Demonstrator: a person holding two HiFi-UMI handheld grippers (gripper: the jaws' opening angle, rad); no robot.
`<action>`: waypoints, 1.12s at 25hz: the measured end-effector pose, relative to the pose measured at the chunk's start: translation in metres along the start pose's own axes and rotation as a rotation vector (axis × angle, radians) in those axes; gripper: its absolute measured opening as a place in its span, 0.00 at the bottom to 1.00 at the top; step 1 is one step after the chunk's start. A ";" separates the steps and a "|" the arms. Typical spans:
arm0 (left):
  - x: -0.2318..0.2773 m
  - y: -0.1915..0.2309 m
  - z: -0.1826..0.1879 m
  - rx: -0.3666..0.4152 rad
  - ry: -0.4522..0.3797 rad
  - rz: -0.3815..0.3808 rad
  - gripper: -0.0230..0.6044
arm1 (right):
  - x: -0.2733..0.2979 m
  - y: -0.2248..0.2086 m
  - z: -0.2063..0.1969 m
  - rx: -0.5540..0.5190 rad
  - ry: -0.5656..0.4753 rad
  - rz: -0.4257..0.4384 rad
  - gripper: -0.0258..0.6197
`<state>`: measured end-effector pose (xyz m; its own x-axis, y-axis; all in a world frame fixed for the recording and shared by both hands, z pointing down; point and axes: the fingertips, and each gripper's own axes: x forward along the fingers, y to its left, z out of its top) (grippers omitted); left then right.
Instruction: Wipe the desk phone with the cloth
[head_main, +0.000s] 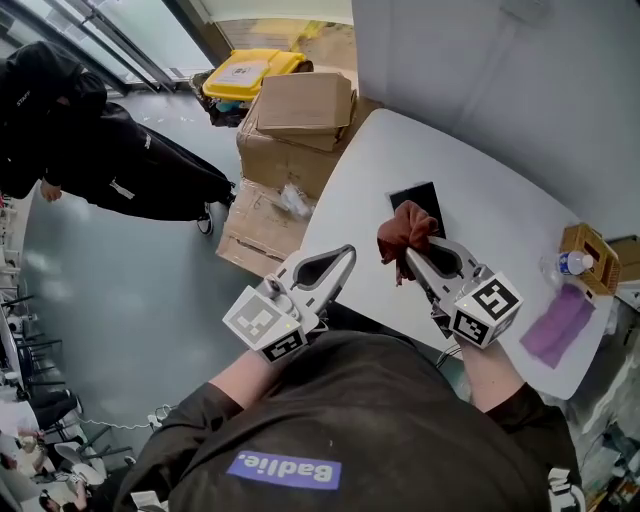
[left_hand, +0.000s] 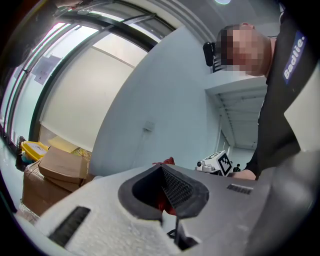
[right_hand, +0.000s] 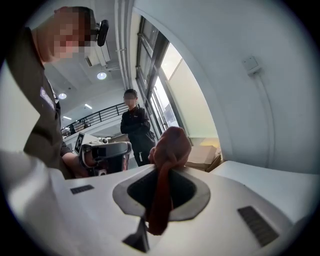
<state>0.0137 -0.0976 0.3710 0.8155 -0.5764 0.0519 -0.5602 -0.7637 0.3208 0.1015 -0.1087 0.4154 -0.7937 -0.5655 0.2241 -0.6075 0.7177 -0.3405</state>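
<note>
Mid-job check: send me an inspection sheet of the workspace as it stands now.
Surface: white table, no spills seen.
Job's things: black flat device lies on the table; reddish-brown cloth hangs bunched at its near edge, contact not clear.
Clutter: purple cloth, small box and bottle at the table's right edge.
Grippers: right claw shut on the cloth; left claw shut, empty, left of the device.
Cables: nothing seen on the table.
Surroundings: cardboard boxes and yellow bin on the floor; person in black standing nearby.

Bright, even daylight from the windows (fisheye edges bend, corners darken).
</note>
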 end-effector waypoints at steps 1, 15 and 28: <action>0.001 0.002 -0.001 -0.003 -0.002 0.004 0.04 | 0.002 -0.005 -0.003 -0.018 0.015 -0.006 0.12; 0.018 0.021 -0.019 -0.026 0.030 -0.026 0.04 | 0.051 -0.095 -0.069 -0.293 0.340 -0.123 0.12; 0.009 0.024 -0.023 -0.028 0.043 0.064 0.04 | 0.101 -0.143 -0.105 -0.728 0.618 -0.047 0.12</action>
<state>0.0106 -0.1146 0.4010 0.7840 -0.6103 0.1134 -0.6076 -0.7171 0.3415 0.1045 -0.2259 0.5826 -0.5179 -0.4349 0.7367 -0.3444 0.8943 0.2858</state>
